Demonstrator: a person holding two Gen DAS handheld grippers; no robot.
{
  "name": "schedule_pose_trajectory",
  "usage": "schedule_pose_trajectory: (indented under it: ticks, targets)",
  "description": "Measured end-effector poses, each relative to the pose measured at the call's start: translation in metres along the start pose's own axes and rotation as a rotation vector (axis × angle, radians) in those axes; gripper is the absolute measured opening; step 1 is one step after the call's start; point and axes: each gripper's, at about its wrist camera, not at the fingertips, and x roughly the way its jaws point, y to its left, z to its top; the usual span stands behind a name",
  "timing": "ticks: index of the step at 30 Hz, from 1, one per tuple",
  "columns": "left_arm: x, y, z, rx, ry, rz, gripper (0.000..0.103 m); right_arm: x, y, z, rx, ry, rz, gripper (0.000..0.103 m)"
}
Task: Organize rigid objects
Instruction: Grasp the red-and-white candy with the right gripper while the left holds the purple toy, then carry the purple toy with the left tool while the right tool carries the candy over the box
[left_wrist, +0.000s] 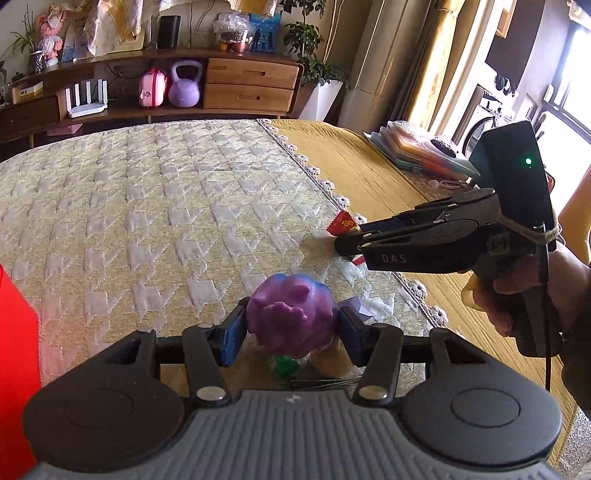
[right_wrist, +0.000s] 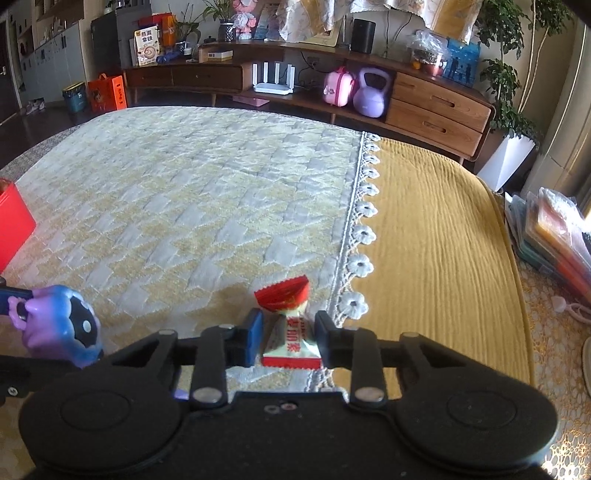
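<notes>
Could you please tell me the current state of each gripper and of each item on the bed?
left gripper: shut on the purple toy.
purple toy: held between the blue pads, lifted off the quilt.
right gripper: jaws around the candy; contact unclear.
candy: wrapped, unopened, between the jaws.
red box: at the quilt's edge, mostly out of view.

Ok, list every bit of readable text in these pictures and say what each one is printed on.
"DAS" stands on the side of the right gripper.
Red characters on the candy wrapper: blurred, unreadable.
Yellow box on the sideboard: characters too small to read.
Orange carton on the floor: print unreadable.
</notes>
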Motion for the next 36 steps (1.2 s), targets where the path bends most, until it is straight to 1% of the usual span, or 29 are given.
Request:
schedule_pose_trajectory:
  ticks: [4, 7, 12, 14, 18, 23, 30, 36]
  targets:
    - [-0.003, 0.001, -0.001, -0.006, 0.001, 0.004, 0.053, -0.007, 0.004, -0.004, 0.033, -0.003, 0.012, 0.019]
    - [-0.008, 0.001, -0.002, -0.006, 0.002, 0.006, 0.053, -0.015, 0.009, -0.009, 0.067, -0.004, 0.016, 0.019]
    - [-0.021, 0.002, -0.004, -0.02, 0.005, 0.008, 0.053, -0.039, 0.025, -0.016, 0.078, -0.005, 0.011, 0.019]
    - [-0.029, 0.004, -0.004, -0.032, 0.001, 0.004, 0.053, -0.051, 0.031, -0.019, 0.086, -0.011, 0.023, 0.019]
    - [-0.048, 0.009, -0.003, -0.05, -0.004, 0.004, 0.053, -0.077, 0.046, -0.025, 0.097, -0.023, 0.039, 0.019]
    - [-0.076, 0.016, -0.007, -0.056, -0.012, 0.023, 0.053, -0.106, 0.065, -0.033, 0.124, -0.026, 0.074, 0.019]
    - [-0.115, 0.034, -0.025, -0.066, 0.008, 0.068, 0.053, -0.143, 0.099, -0.034, 0.126, -0.04, 0.118, 0.019]
    - [-0.149, 0.055, -0.043, -0.084, 0.01, 0.105, 0.054, -0.159, 0.134, -0.029, 0.112, -0.04, 0.157, 0.02]
